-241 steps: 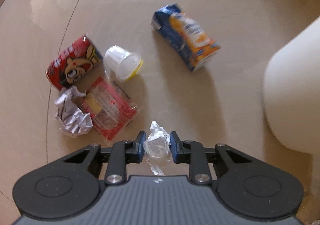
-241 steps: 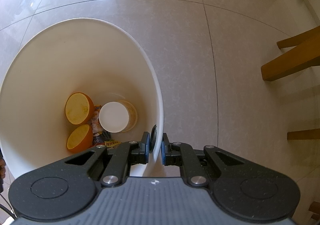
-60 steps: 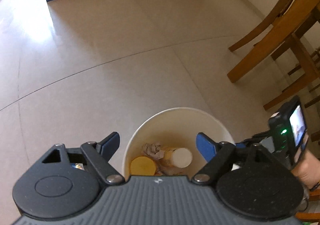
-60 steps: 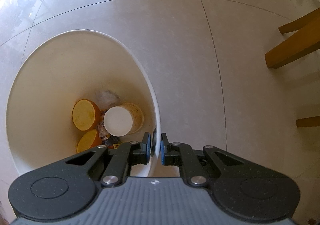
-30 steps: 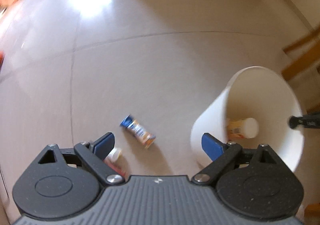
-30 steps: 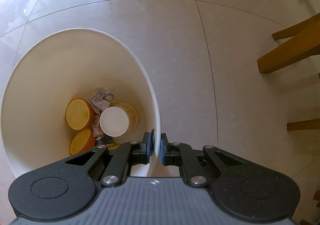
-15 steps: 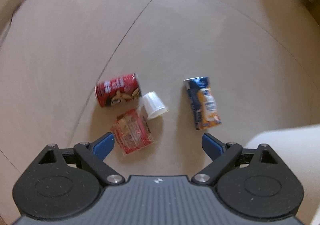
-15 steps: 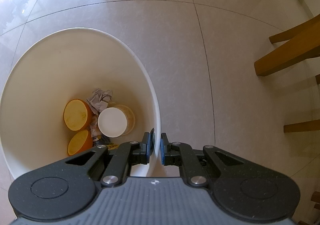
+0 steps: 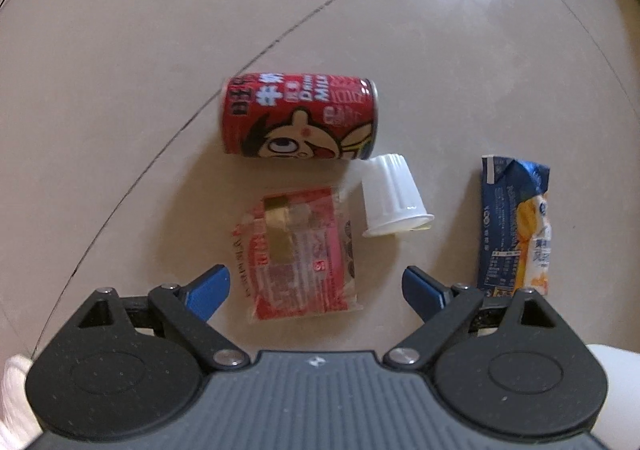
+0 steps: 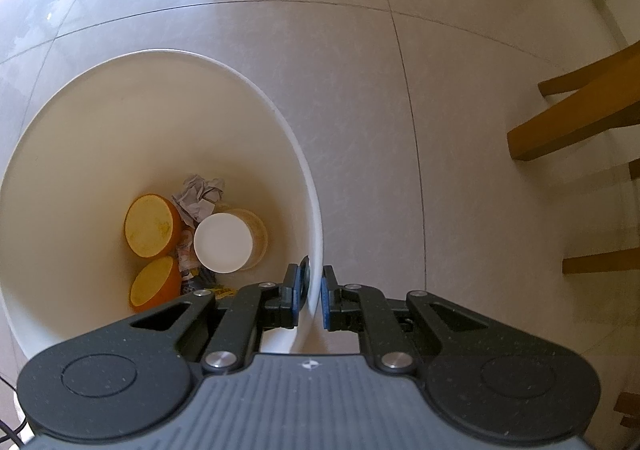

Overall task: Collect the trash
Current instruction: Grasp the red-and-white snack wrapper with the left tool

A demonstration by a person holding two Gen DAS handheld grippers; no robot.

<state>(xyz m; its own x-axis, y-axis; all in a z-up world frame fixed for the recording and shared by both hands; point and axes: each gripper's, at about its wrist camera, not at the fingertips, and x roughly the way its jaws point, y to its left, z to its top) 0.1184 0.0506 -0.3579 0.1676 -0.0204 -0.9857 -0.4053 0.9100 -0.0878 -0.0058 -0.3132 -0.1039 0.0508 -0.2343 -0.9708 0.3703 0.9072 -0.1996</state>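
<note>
On the floor: glossy beige tiles (image 9: 120, 69) crossed by thin grout lines, a bright patch of glare at the far right.
Room: wooden chair legs (image 10: 576, 121) stand on the tiles to the right in the right wrist view.
Left wrist view only: four pieces of trash lie close together — a red drink can (image 9: 300, 117) on its side at the far end, a red snack wrapper (image 9: 298, 258) nearer, a white plastic cup (image 9: 394, 197) tipped over just right of it, a blue juice carton (image 9: 514, 226) lying flat further right.
Left gripper (image 9: 316, 288): jaws spread wide, empty, poised over the wrapper.
Right wrist view only: a white bin (image 10: 80, 121) holding orange halves (image 10: 148, 226), crumpled paper (image 10: 200, 195) and a white-lidded tub (image 10: 228, 238).
Right gripper (image 10: 310, 298): clamped on the bin's near rim, one finger inside, one outside.
</note>
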